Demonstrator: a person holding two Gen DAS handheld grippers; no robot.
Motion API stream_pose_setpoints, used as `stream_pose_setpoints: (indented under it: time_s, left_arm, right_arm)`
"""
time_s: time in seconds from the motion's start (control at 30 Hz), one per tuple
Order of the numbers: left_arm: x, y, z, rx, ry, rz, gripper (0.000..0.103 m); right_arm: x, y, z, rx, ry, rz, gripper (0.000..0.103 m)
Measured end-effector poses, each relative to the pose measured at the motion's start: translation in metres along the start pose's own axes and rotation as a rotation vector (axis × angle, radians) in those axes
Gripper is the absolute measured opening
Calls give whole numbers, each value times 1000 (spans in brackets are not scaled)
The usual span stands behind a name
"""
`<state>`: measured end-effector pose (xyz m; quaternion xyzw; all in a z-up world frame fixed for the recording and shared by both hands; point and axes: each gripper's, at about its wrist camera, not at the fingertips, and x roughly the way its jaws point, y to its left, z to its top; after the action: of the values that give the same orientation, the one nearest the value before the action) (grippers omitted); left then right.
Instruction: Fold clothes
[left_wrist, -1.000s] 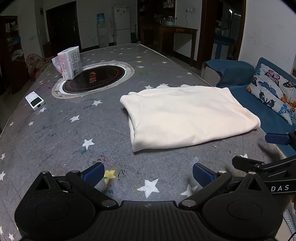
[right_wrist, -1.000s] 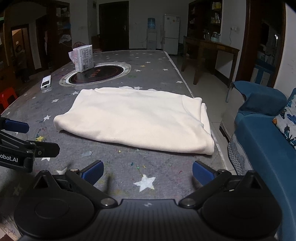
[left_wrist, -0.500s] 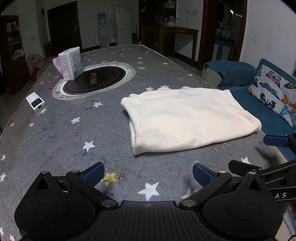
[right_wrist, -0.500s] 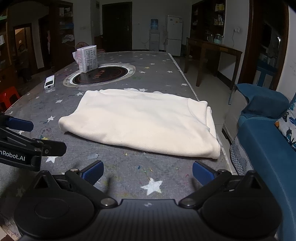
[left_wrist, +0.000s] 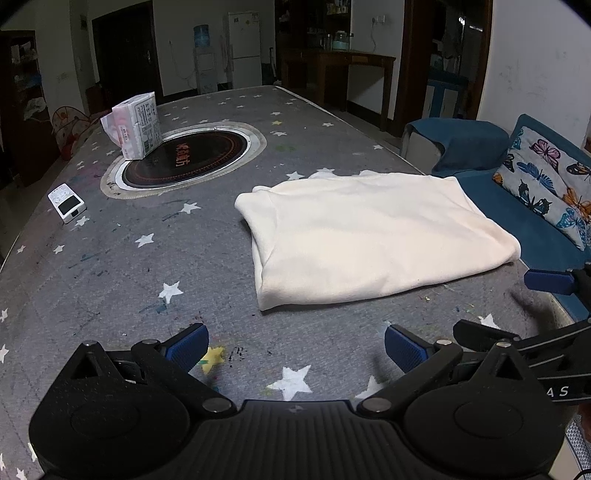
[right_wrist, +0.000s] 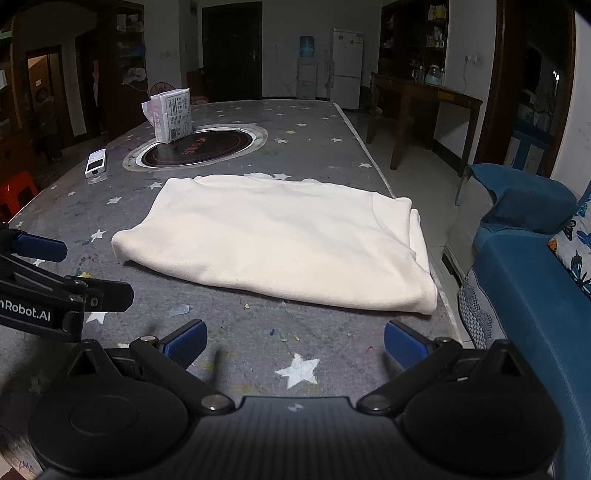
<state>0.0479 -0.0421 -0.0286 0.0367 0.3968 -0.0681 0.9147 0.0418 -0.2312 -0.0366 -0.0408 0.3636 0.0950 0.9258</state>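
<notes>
A cream garment (left_wrist: 369, 232) lies folded in a flat rectangle on the grey star-print table (left_wrist: 155, 266); it also shows in the right wrist view (right_wrist: 280, 240). My left gripper (left_wrist: 293, 345) is open and empty, held above the table a little short of the garment's near edge. My right gripper (right_wrist: 293, 343) is open and empty, also short of the near edge, toward the garment's right end. Each gripper shows at the other view's side: the right one (left_wrist: 546, 295) and the left one (right_wrist: 48, 266).
A round inset hob (left_wrist: 184, 158) sits at the table's far left with a tissue pack (left_wrist: 135, 125) on its rim. A small white device (left_wrist: 66, 203) lies at the left edge. A blue sofa (right_wrist: 524, 295) with a butterfly cushion (left_wrist: 546, 184) stands right of the table.
Both grippers have drawn back and risen slightly from the garment. The garment has not moved and both stay open.
</notes>
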Motion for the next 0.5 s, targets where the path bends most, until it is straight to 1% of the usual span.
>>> stream_pose_setpoints:
  time_s: [0.5]
  left_arm:
    - [-8,-4,-2,2,-20,9,103]
  right_arm:
    - [-4,-1,-4,18,-2,-5,103]
